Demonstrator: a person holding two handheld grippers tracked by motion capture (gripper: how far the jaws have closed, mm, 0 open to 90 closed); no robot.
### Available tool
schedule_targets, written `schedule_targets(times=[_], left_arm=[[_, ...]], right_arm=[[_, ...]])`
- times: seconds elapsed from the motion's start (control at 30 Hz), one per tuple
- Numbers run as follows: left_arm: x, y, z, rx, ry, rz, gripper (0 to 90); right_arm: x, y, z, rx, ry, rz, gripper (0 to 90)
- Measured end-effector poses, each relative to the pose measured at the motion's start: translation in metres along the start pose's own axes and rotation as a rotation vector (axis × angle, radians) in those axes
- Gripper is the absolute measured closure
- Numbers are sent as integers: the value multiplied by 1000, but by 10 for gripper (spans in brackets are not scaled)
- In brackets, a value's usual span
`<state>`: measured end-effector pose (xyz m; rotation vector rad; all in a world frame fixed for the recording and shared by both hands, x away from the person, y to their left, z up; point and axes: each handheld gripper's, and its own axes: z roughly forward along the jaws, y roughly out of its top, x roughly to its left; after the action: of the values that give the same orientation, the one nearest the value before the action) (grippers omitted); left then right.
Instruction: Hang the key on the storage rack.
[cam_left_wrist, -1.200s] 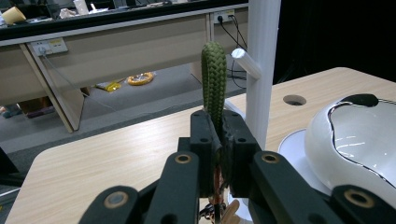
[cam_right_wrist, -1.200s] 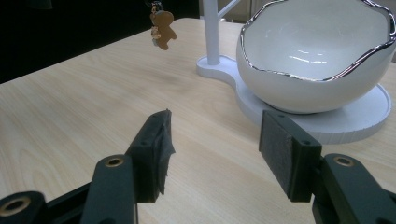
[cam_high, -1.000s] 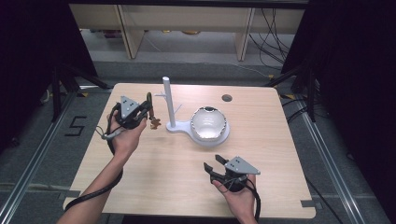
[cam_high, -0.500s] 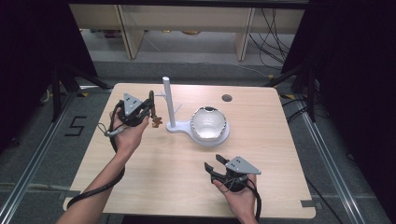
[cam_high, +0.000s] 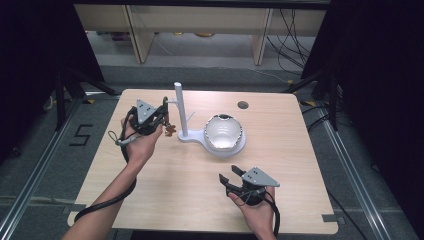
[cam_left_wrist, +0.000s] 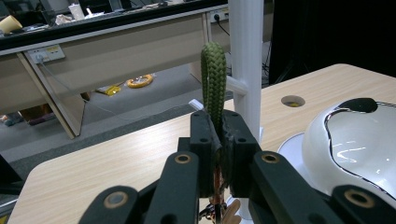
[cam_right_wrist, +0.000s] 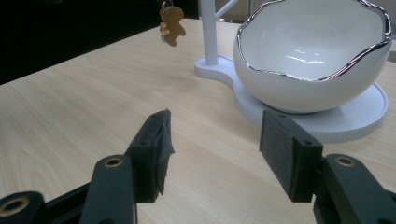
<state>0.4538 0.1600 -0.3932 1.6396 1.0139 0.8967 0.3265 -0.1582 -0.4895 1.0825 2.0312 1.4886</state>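
Hand-held gripper in my left hand (cam_high: 164, 114) is clamped shut on the green braided loop (cam_left_wrist: 214, 84) of a keychain, raised beside the left of the white post (cam_high: 180, 112); its gingerbread charm (cam_high: 170, 130) dangles above the table (cam_high: 165, 190). My right hand-held gripper (cam_right_wrist: 215, 151) hovers wide open near the table's near edge, holding nothing, facing the white bowl (cam_right_wrist: 313, 56).

We note a green braided loop (cam_left_wrist: 213, 79) standing upright, its lower end pinched between closed black pads, just beside the white post's (cam_left_wrist: 246, 65) side peg. Below it hangs a small tan gingerbread-figure charm (cam_right_wrist: 172, 25), clear of the tabletop, near the post's base and left of the white bowl (cam_high: 223, 131).
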Motion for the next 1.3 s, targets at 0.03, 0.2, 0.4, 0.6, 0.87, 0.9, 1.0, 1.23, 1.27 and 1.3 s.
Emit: schedule_targets(times=[0.03,0.2,0.4,0.6,0.87,0.9,1.0,1.23,1.27,1.3], left_arm=[[0,0,0,1,0,1,834],[-2,1,1,0,1,7,833],[-3,2,2,1,5,21,833],[-5,2,3,7,8,41,832],[-8,2,5,11,6,49,832],[-8,2,5,14,5,52,832],[-10,1,7,17,3,52,832],[-13,1,11,18,1,60,833],[-13,0,12,18,0,62,833],[-14,0,12,21,-6,52,833]], right_arm=[[0,0,0,0,-2,-3,445],[0,0,0,-3,-1,-6,445],[-1,-1,0,2,-7,-11,444],[0,-1,1,8,-10,-5,444],[-1,0,0,-1,-12,-18,444],[-1,-1,0,10,-7,-3,444],[-1,0,-1,4,-15,-1,444],[-1,-1,0,-9,-4,4,444],[-2,-1,1,-13,-1,-12,444],[-2,-1,1,-13,-1,-12,444]])
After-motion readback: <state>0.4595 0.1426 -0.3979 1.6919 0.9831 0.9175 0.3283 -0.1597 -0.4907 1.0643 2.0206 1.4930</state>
